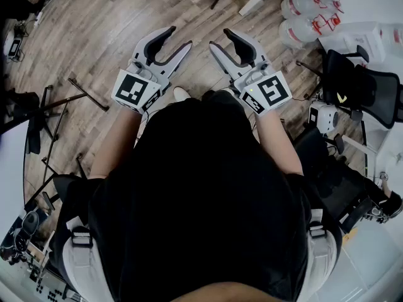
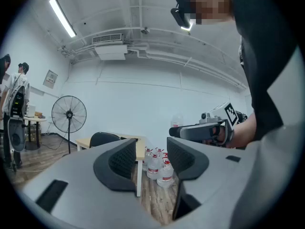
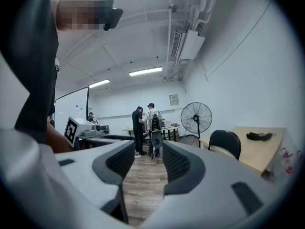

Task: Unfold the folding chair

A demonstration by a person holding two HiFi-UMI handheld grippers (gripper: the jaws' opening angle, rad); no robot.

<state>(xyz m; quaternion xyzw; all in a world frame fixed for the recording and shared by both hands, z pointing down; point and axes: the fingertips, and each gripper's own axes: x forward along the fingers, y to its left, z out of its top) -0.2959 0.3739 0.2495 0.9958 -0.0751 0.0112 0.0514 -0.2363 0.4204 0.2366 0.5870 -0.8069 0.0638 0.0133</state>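
Jaws of the left gripper [image 1: 180, 36] stand a little apart with nothing between them. The right gripper [image 1: 219, 38] is the same, and both are held level in front of the person, over the wooden floor [image 1: 113, 36]. No folding chair lies near either gripper, and I cannot pick one out for certain in any view. Farther off, a black chair [image 3: 225, 142] stands by a corner of a tabletop [image 3: 259, 149], with water bottles [image 2: 159, 168] on the floor near it and a fan [image 3: 196, 118] beyond. I judge the task not yet begun: reaching, gripping and opening the chair all remain.
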